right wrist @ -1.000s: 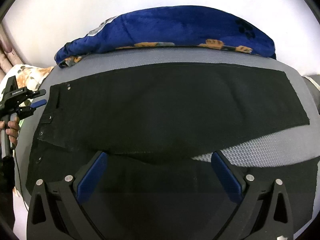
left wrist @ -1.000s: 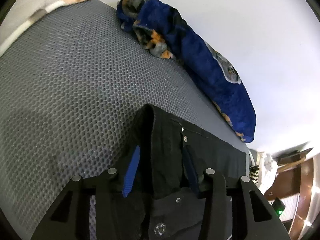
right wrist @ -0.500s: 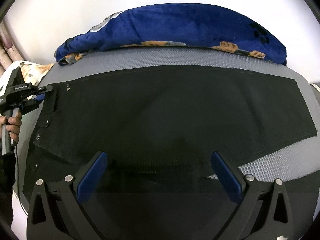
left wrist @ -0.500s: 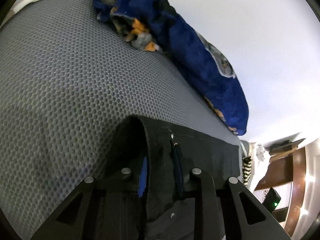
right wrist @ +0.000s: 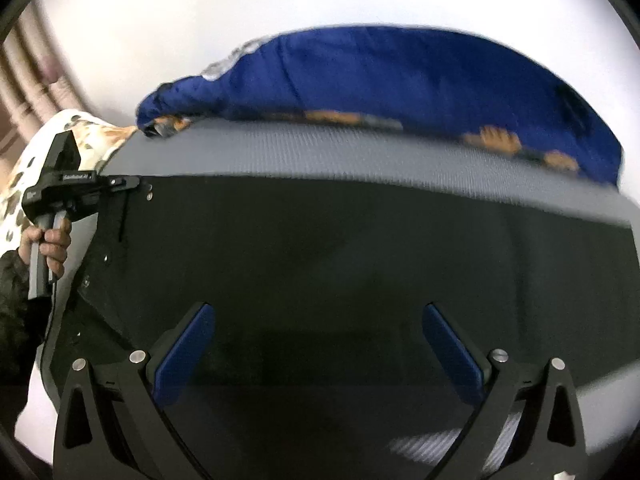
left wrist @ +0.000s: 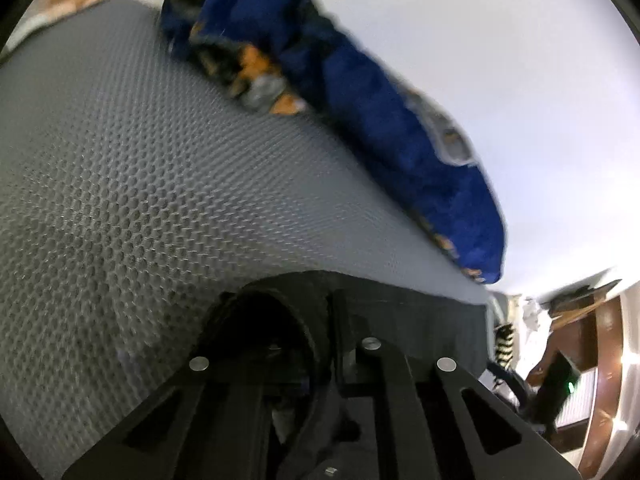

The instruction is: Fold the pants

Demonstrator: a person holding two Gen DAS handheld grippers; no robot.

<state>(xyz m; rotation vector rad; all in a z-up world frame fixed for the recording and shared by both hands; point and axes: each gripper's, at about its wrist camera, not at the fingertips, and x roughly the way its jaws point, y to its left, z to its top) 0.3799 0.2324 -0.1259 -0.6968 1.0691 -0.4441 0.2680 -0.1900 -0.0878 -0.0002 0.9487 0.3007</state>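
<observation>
Grey honeycomb mattress [right wrist: 360, 152] carries one black pants [right wrist: 360, 248], one blue blanket [right wrist: 400, 80] behind; left gripper [right wrist: 132, 182] clenches the waistband, right gripper [right wrist: 316, 344] fingers spread.

A bedroom: grey mattress [left wrist: 168, 184], blue blanket [right wrist: 400, 76], floral pillow [right wrist: 52, 152].

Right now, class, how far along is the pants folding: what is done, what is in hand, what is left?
Done: the pants lie on the grey mattress, apparently doubled leg over leg. In hand: the left gripper is shut on the waistband corner, while the right gripper hovers open above the cloth. Left: folding the long legs toward the waist; no crosswise fold shows yet.
</observation>
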